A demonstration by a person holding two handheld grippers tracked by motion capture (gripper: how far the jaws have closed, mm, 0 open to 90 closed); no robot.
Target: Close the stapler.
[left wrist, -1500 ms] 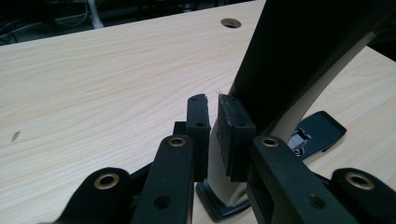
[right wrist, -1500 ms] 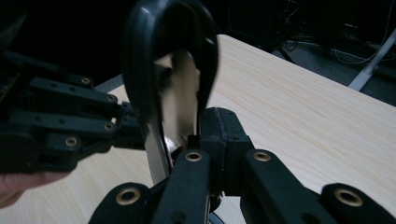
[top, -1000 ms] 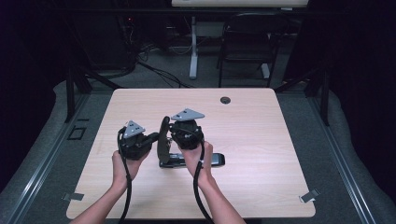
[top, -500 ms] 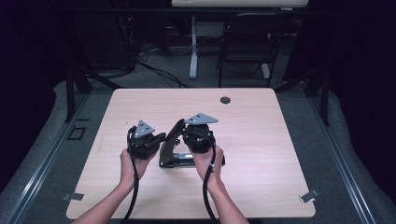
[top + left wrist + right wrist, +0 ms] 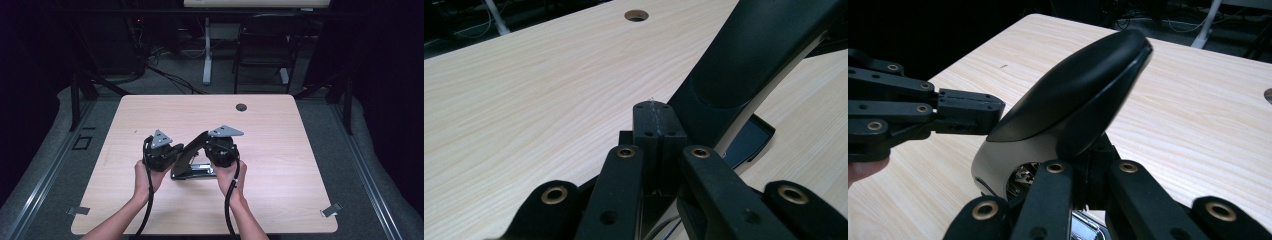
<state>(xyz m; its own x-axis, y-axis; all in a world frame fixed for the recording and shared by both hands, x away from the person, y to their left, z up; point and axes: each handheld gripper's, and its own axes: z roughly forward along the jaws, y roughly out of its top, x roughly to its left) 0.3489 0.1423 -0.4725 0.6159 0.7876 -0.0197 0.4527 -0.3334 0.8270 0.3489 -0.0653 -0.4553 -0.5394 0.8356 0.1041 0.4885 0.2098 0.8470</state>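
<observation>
The stapler (image 5: 192, 157) has a glossy black lever, a pale cream underside and silver metal at its base. It sits on a light wood-grain table (image 5: 280, 145).

In the high view the stapler (image 5: 192, 161) base sits partly hidden behind both grippers, its raised arm is cut off by the top edge in the left gripper view, and whether the right gripper (image 5: 1088, 165) touches it can't be told.
</observation>
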